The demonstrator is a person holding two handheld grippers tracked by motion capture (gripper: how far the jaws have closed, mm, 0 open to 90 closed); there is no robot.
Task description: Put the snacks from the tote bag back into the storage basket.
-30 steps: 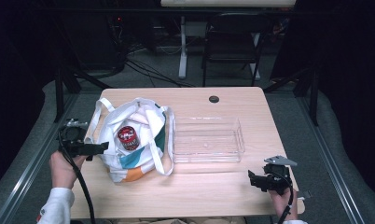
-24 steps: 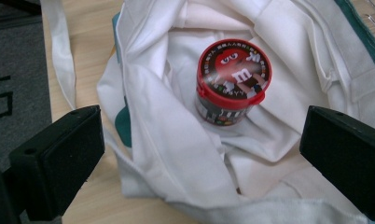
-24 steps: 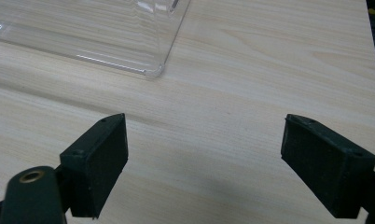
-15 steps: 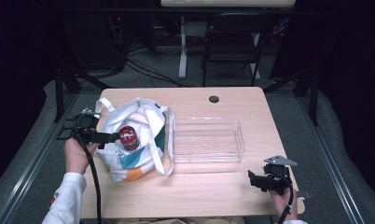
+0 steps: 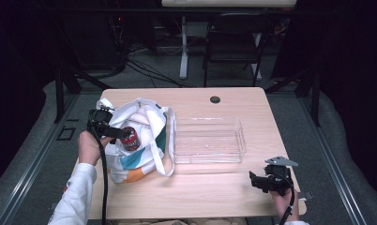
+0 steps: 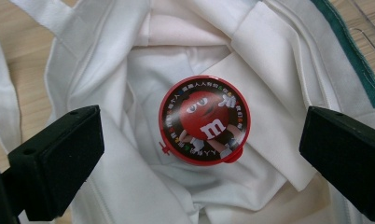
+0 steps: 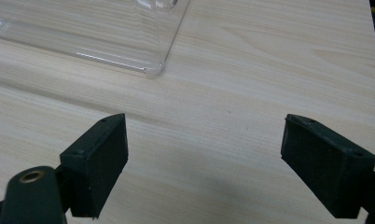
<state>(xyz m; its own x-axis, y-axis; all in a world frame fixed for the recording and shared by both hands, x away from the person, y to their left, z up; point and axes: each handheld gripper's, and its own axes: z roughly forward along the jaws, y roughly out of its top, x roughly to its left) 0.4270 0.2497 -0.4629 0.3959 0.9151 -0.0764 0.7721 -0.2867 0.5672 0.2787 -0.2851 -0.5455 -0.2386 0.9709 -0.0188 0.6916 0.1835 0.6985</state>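
A white tote bag (image 5: 139, 150) with teal and orange patches lies on the left of the wooden table (image 5: 210, 192). Inside it sits a round red candy tin (image 6: 203, 120) (image 5: 130, 139), lid up, with a red cartoon face. My left gripper (image 5: 123, 133) (image 6: 199, 154) hangs over the bag's mouth, open, its jaws spread wide on either side of the tin and apart from it. My right gripper (image 5: 253, 180) (image 7: 204, 158) rests low over bare wood at the table's front right, open and holding nothing.
A clear plastic bin (image 5: 207, 139) (image 7: 106, 32) stands in the middle of the table, right of the bag. A small black grommet (image 5: 215, 99) sits near the far edge. A chair (image 5: 233, 42) and table legs stand on the floor beyond.
My left gripper has moved right and forward from the bag's left side to over its open mouth above the tin. The right gripper has stayed put.
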